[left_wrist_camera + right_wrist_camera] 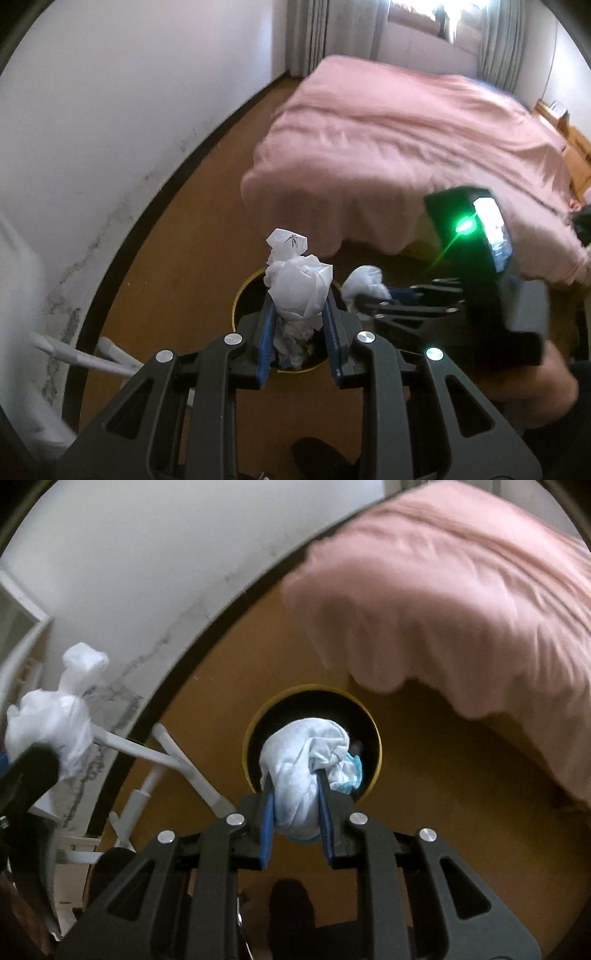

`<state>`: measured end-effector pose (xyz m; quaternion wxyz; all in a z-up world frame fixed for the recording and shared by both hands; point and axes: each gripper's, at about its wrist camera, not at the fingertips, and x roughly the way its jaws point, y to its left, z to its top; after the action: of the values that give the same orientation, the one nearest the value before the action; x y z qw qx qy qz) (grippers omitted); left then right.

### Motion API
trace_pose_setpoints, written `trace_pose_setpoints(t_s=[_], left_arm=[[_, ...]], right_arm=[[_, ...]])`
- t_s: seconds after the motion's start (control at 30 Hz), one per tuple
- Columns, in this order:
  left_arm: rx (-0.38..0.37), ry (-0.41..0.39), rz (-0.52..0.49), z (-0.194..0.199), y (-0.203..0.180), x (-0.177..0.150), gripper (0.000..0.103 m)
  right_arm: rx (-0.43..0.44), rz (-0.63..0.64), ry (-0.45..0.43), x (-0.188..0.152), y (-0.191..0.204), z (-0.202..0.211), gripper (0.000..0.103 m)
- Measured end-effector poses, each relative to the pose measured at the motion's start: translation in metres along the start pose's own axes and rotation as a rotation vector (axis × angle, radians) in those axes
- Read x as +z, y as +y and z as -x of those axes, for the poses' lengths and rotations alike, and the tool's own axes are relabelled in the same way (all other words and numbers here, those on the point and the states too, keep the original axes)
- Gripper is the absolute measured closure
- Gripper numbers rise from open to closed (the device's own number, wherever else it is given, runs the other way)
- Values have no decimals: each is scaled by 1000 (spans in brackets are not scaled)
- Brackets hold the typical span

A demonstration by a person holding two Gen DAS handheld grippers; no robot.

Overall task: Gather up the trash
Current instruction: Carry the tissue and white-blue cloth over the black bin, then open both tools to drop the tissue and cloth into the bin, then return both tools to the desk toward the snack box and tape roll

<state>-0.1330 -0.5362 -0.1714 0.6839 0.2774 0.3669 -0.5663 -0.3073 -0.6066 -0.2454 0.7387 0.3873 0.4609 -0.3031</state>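
Left gripper (300,317) clamps white wad (297,291) over bin (236,306) near edge | right gripper (297,794) pinches blue-trimmed bundle (306,771) above bin mouth | step: drop-off | next I release both, centred | bed (406,147) beyond

Pink bedspread (406,147), yellow-rimmed bin (373,720), white crumpled paper (299,291), perhaps blue-edged white wad (306,771).
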Motion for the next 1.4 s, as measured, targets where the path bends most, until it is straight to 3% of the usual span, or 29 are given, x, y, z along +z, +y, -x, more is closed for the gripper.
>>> trace_pose_setpoints(t_s=[0.13, 0.23, 0.57, 0.63, 0.77, 1.0, 1.13, 1.3, 1.4], left_arm=[[-47, 66, 57, -53, 11, -14, 79], [-43, 100, 77, -82, 18, -24, 79], [-76, 170, 140, -137, 44, -31, 79], [-79, 164, 132, -137, 46, -27, 76], [-70, 154, 123, -136, 51, -22, 52], [-83, 134, 114, -116, 59, -26, 46], [-86, 129, 114, -100, 58, -32, 39], [-94, 115, 87, -64, 40, -36, 30], [-63, 82, 31, -35, 26, -33, 29]], right_arm=[[9, -28, 31, -5, -16, -31, 82], [22, -51, 48, -5, -24, -52, 82], [56, -132, 64, 11, -28, -77, 82], [63, -159, 67, 17, -28, -80, 82], [67, -182, 62, 26, -21, -87, 82], [56, -190, 64, 31, -16, -92, 81], [48, -203, 45, 33, -15, -86, 48], [90, -194, 20, 34, -6, -73, 42], [46, -148, 6, 37, 3, -62, 40]])
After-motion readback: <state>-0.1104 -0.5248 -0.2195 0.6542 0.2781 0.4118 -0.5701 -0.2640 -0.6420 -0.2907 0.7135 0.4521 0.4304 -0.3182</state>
